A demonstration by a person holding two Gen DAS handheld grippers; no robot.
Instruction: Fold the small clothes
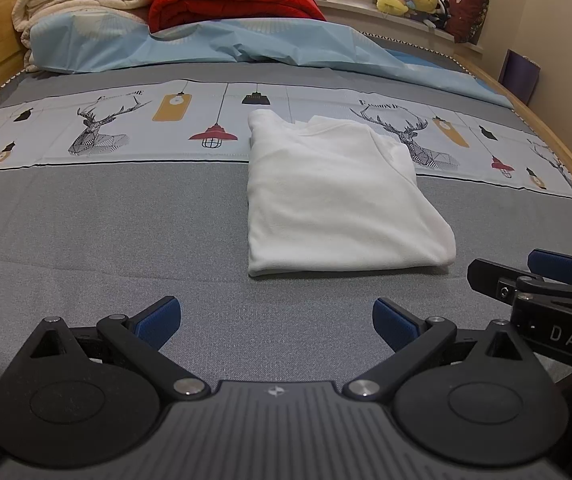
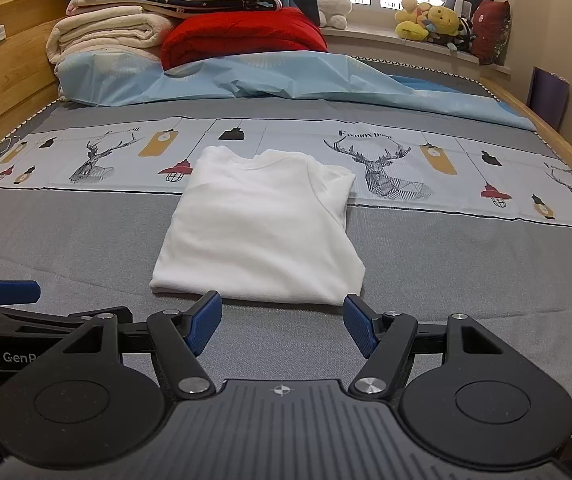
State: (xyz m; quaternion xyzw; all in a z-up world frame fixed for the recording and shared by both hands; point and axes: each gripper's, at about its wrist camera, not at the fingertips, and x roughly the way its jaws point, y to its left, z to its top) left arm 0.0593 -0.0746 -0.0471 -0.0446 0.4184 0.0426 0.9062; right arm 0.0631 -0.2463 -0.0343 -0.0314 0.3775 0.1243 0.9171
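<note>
Both tongs (image 1: 275,322) (image 2: 281,326) gape empty near one folded white garment (image 1: 338,196).

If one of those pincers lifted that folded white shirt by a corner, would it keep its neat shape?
Probably not. The folded white cotton shirt looks soft and thin, its edges sagging onto the grey bedsheet, so it would likely droop and unfold. It seems light, and pushed, it would probably bunch rather than slide. Both the left gripper and right gripper are open.
</note>
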